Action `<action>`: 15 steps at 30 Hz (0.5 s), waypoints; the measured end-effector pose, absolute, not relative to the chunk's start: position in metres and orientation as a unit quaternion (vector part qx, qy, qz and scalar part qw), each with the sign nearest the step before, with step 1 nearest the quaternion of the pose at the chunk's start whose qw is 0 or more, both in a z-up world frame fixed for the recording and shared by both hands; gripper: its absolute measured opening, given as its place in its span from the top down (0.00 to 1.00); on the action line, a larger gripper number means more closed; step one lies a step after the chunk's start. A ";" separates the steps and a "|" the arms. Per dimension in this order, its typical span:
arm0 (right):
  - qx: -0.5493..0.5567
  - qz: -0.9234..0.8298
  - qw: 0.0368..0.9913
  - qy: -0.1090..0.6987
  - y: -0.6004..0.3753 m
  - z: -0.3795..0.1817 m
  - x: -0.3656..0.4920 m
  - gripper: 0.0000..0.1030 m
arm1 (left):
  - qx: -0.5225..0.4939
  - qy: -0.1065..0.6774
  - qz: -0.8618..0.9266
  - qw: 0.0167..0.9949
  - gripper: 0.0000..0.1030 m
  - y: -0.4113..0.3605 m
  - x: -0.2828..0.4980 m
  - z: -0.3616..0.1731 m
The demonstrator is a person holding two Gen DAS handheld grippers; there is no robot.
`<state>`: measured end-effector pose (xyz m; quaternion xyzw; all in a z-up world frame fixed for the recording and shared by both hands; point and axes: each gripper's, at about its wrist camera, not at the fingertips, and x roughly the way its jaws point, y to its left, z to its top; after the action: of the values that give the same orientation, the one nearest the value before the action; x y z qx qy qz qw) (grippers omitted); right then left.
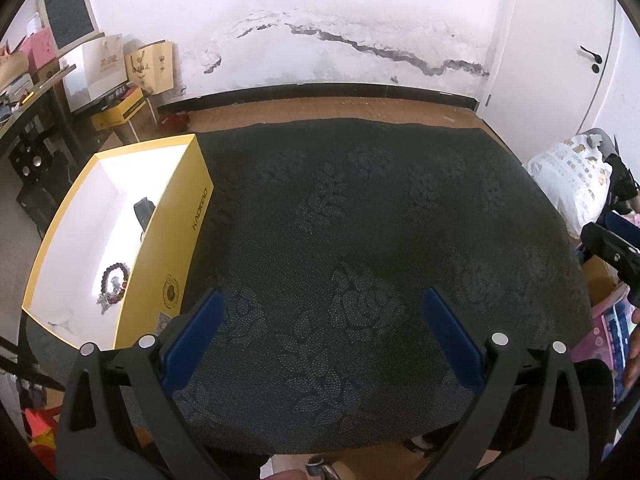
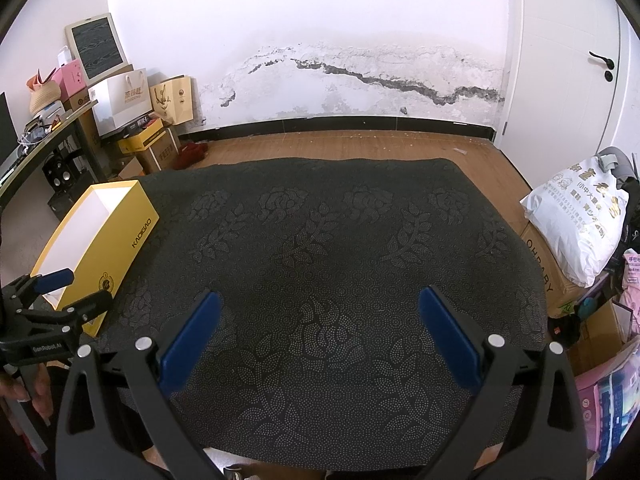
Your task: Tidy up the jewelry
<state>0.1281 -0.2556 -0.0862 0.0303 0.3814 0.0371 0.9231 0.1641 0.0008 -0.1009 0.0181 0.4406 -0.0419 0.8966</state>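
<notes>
Blue pads of your left gripper (image 1: 320,332) sit closest to the lens, jaws spread wide, nothing between them, hovering over the dark cloth (image 1: 360,220). Your right gripper (image 2: 318,334) is the same: fingers wide apart, empty, over the cloth middle. Two grippers, both holding nothing.

Surface: one table covered in black fabric with dotted rose and leaf pattern, bare across its whole middle. One yellow box (image 1: 176,240), white inside, stands at the cloth's left edge, lid off, brand text down its long side. Jewelry is inside it: one dark beaded bracelet (image 1: 114,278) near the close end against the right wall, a small silvery piece (image 1: 105,302) just beside it, and one dark item (image 1: 143,210) farther back, too unclear to name. From the right wrist view the box contents are hidden; your left gripper shows there at the left edge, beside the box's near corner.

Room: wooden floor (image 2: 360,144), black skirting, one white wall (image 2: 360,20) with a long cracked, peeling patch. One white door (image 2: 572,80) at right with a dark handle. Left corner: one desk, two paper bags, one framed dark board leaning, several stacked cartons. Right side: one white printed plastic bag (image 2: 576,224) on a cardboard carton
</notes>
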 end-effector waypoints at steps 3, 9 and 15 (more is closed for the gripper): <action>0.031 0.038 0.923 0.382 -0.255 -0.086 0.128 0.07 | 0.018 0.440 -0.042 0.897 0.06 0.001 0.164 -0.101; 0.031 0.038 0.923 0.382 -0.258 -0.087 0.129 0.07 | 0.025 0.438 -0.044 0.898 0.06 -0.001 0.163 -0.100; 0.030 0.039 0.923 0.383 -0.259 -0.086 0.130 0.07 | 0.024 0.440 -0.049 0.896 0.06 -0.002 0.164 -0.100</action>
<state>0.1296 -0.2593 -0.0858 0.0301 0.3828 0.0385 0.9226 0.1641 -0.0018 -0.1001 0.0237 0.4397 -0.0495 0.8965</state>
